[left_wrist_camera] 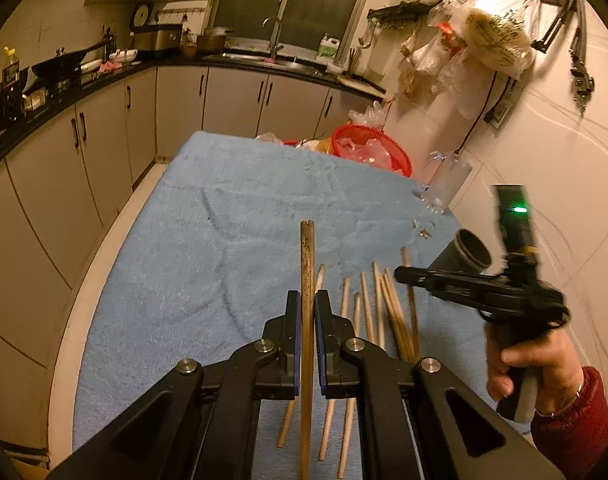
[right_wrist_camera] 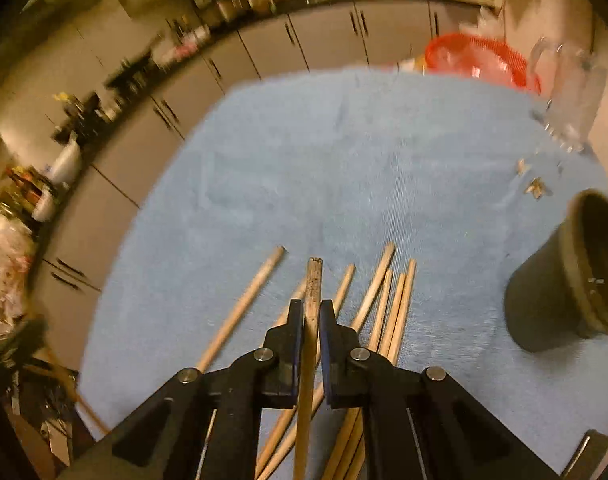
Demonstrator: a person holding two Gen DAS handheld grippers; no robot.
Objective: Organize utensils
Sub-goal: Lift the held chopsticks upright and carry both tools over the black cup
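Chopsticks [left_wrist_camera: 368,312] of pale, smooth, round-sectioned wood lie scattered in a loose fan on a blue terry towel [left_wrist_camera: 223,216] whose nap shows dark creases and brushed streaks. The left gripper [left_wrist_camera: 307,300] has its black jaws closed on one darker, speckled, rough-looking chopstick [left_wrist_camera: 307,264], which stands up between the blue-edged pads and pokes well past the fingertips. The right gripper [right_wrist_camera: 312,312] is likewise clamped on a worn stick [right_wrist_camera: 314,280] with a chipped, squared tip, the other sticks lying flat under and beside it; in the left wrist view this gripper hangs over the right end of the pile, gripped by a hand [left_wrist_camera: 532,372] in a red sleeve. A matte black cylindrical holder [right_wrist_camera: 560,292] with a thick rolled rim stands tilted on the towel to the right of the chopsticks, apart from them. Small shiny scraps [right_wrist_camera: 534,186] lie beyond it, near a clear plastic container [left_wrist_camera: 444,180] at the towel's far right corner. A red mesh basket [left_wrist_camera: 370,148] sits at the far edge. The towel's left and middle stretch is bare and open; its left edge drops to a pale floor strip beside grey cabinet doors [left_wrist_camera: 103,140], while the right side runs close to a tiled wall.
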